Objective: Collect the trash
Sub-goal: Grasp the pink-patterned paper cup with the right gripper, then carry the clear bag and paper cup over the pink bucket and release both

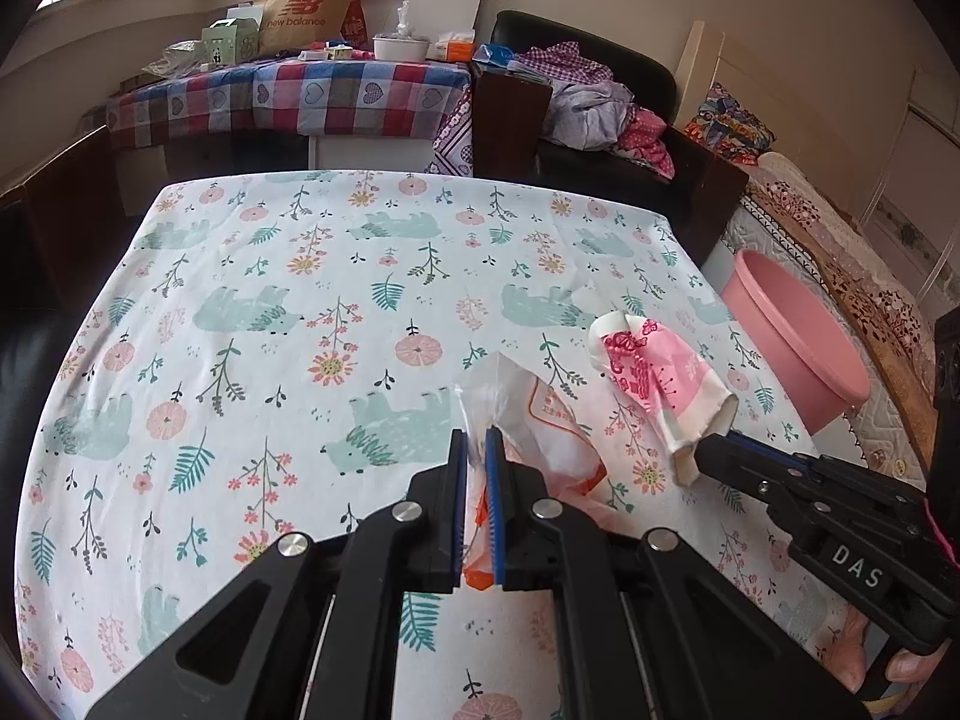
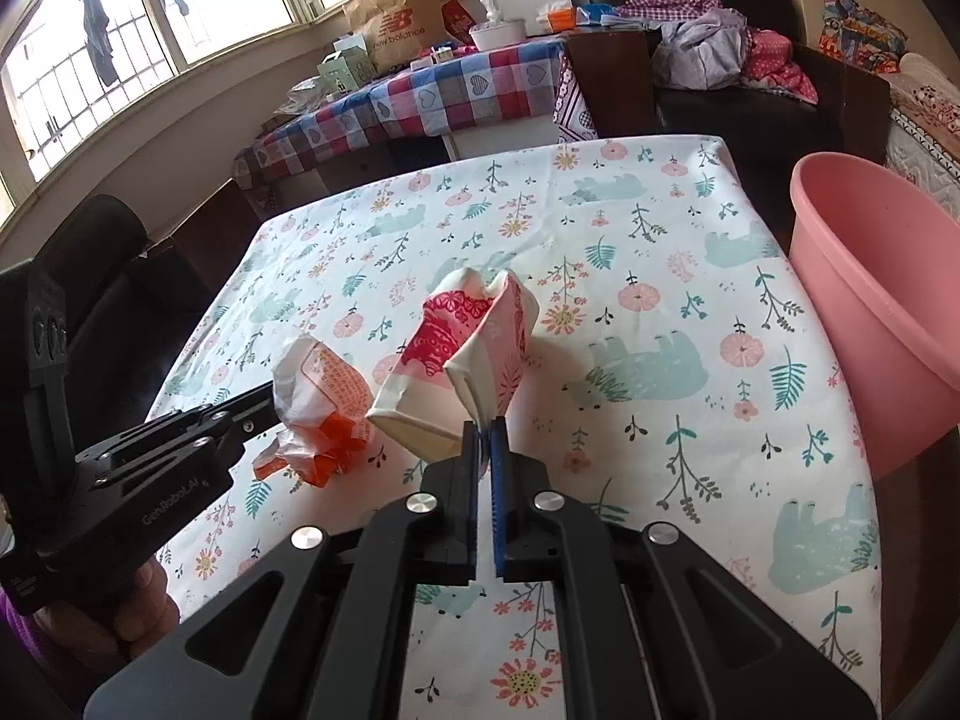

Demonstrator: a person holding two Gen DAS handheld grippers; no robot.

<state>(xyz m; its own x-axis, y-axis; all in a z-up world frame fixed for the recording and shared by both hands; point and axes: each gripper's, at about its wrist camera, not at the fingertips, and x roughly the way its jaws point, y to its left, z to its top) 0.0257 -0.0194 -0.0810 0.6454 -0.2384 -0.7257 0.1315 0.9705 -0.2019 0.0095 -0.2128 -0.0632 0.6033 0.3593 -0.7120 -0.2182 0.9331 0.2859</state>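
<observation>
My left gripper (image 1: 478, 441) is shut on a crumpled white and orange plastic wrapper (image 1: 543, 438), held just above the floral tablecloth (image 1: 270, 312). It also shows in the right wrist view (image 2: 318, 402), with the left gripper (image 2: 270, 399) coming in from the left. My right gripper (image 2: 485, 429) is shut on a pink, red and white paper packet (image 2: 474, 348), lifted off the cloth. In the left wrist view the packet (image 1: 654, 378) hangs from the right gripper (image 1: 711, 447) at the right.
A pink plastic tub (image 2: 882, 312) stands beside the table's right edge, also in the left wrist view (image 1: 792, 342). Behind are a checked-cloth table (image 1: 288, 96) with a paper bag and boxes, and a black armchair (image 1: 600, 96) piled with clothes.
</observation>
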